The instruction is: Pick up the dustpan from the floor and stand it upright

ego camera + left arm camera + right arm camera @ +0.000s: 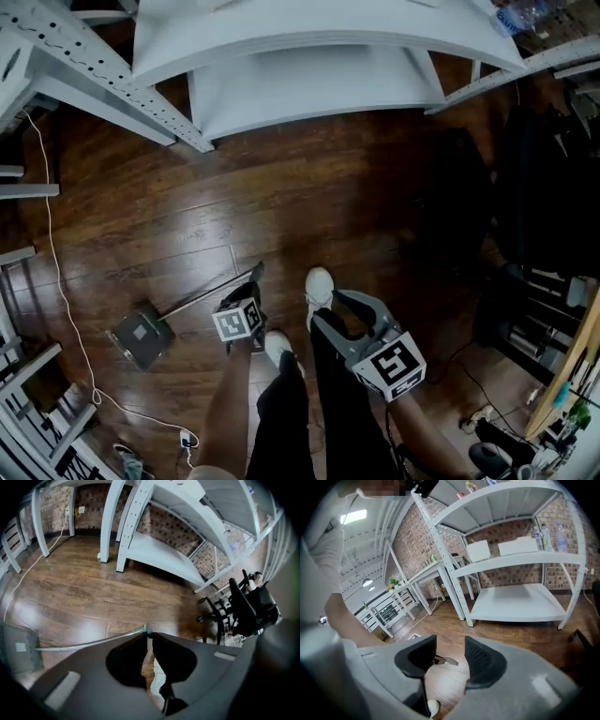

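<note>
floor (328, 206): dark wood planks
shelving unit (309, 56): white metal, at the far side
dustpan (141, 337): grey pan low on the floor, left; long handle (202, 300) slants up
left gripper (256, 275): jaws pinched on the handle tip
right gripper (450, 641): jaws apart, nothing between them

Grey metal dustpan (141, 337) with long handle, lower left of frame: 1.
Handheld two-jaw grippers: 2, namely black left gripper (256, 274) and grey right gripper (325, 309).
White shoes (319, 284), centre: 2.
White metal shelving unit (309, 89), top: 1.
White floor cable (60, 272), left edge: 1.
</note>
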